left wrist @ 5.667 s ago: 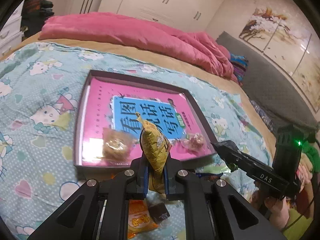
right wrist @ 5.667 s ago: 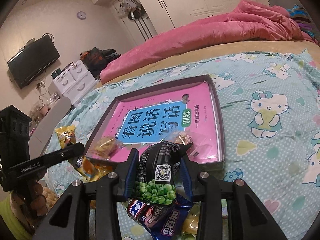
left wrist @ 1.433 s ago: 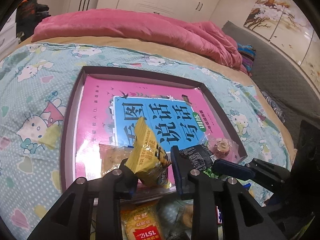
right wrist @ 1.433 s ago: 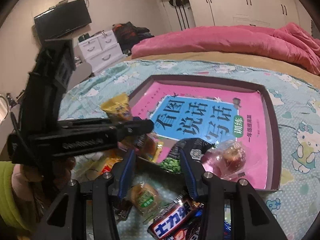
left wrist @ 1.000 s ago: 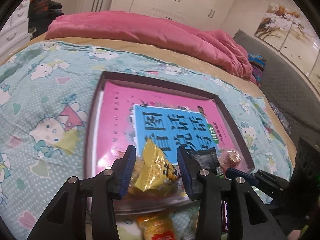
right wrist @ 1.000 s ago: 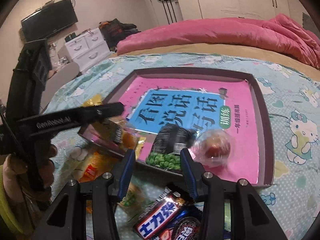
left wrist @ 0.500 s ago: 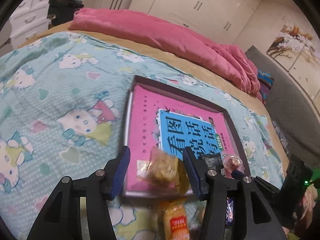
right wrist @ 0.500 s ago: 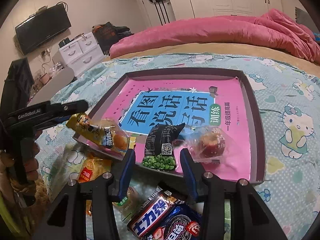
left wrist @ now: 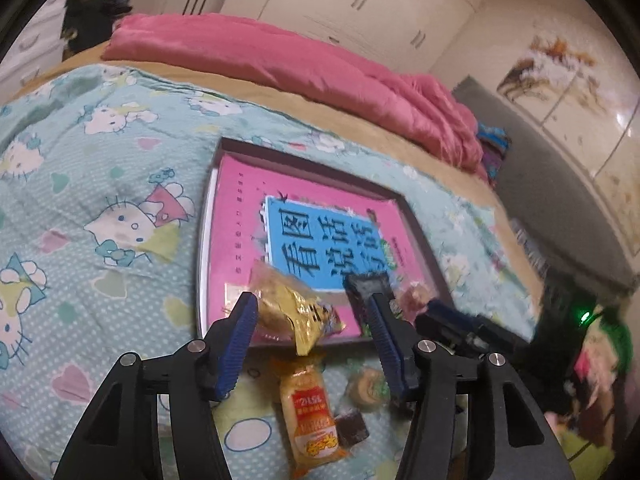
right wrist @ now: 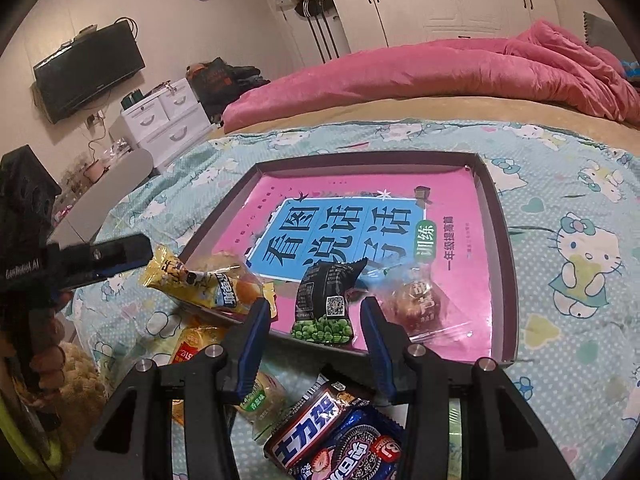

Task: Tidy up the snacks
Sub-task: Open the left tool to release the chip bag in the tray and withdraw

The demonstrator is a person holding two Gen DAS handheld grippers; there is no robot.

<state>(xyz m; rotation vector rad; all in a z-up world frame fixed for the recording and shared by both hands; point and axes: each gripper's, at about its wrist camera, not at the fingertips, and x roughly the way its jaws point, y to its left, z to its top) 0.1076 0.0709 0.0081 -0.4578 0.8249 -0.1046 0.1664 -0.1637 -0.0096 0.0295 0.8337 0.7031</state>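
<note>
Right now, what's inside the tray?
The tray holds a pink book lying flat. On it sit a black pea packet and a clear-wrapped pastry; a yellow packet overhangs the near-left rim. Anything under the book is hidden.

Left view: your left camera sits just behind its fingers (left wrist: 246, 332), tilted down at the tray (left wrist: 420, 236) from its near left corner, close in
Right view: your right camera looks down along its fingers (right wrist: 374, 332) at the tray (right wrist: 502, 240) from its near edge, close in
Facing: both point across the bed toward the pink quilt (right wrist: 440, 68)
Shared: tray, book (left wrist: 320, 240), pea bag (right wrist: 326, 300), yellow packet (left wrist: 296, 312); each view catches the other gripper at its side
</note>
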